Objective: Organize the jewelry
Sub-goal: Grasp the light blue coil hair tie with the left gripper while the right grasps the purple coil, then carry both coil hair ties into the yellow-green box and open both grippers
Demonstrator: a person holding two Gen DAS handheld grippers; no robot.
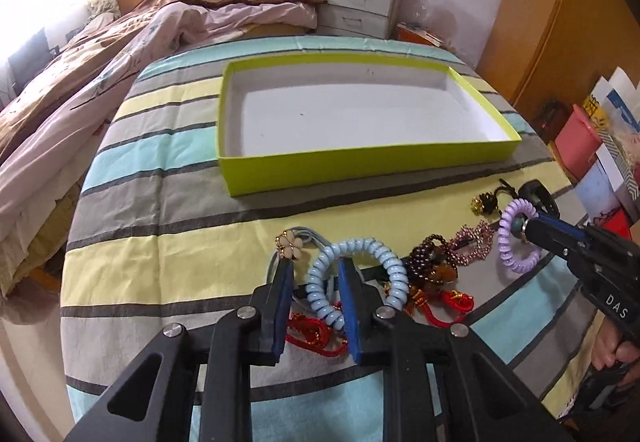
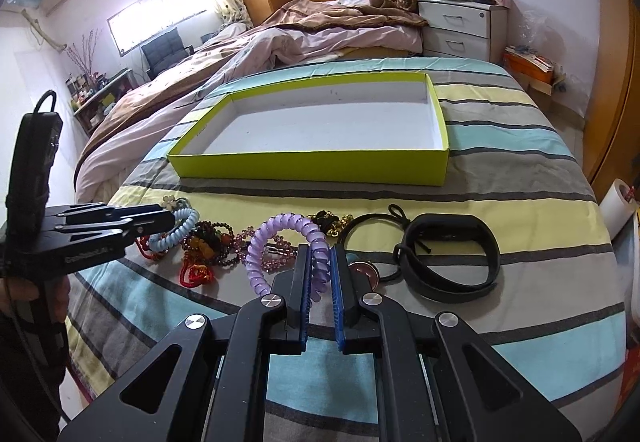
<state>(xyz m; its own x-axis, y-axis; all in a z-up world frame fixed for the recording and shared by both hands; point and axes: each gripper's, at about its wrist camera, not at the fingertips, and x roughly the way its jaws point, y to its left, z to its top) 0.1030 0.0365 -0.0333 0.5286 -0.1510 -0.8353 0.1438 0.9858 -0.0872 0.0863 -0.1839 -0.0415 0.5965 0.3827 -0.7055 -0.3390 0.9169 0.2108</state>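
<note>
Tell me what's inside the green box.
Nothing shows inside the green box: both views show a bare white floor with a few tiny dark specks. The strip just behind its near wall is hidden. All the jewelry lies outside on the striped bedspread.

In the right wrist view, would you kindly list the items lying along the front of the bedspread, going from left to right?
Left claw → light blue coil hair tie → red cord with dark beads → purple coil hair tie, between the right claw fingers → thin black hair tie → black wristband.
</note>
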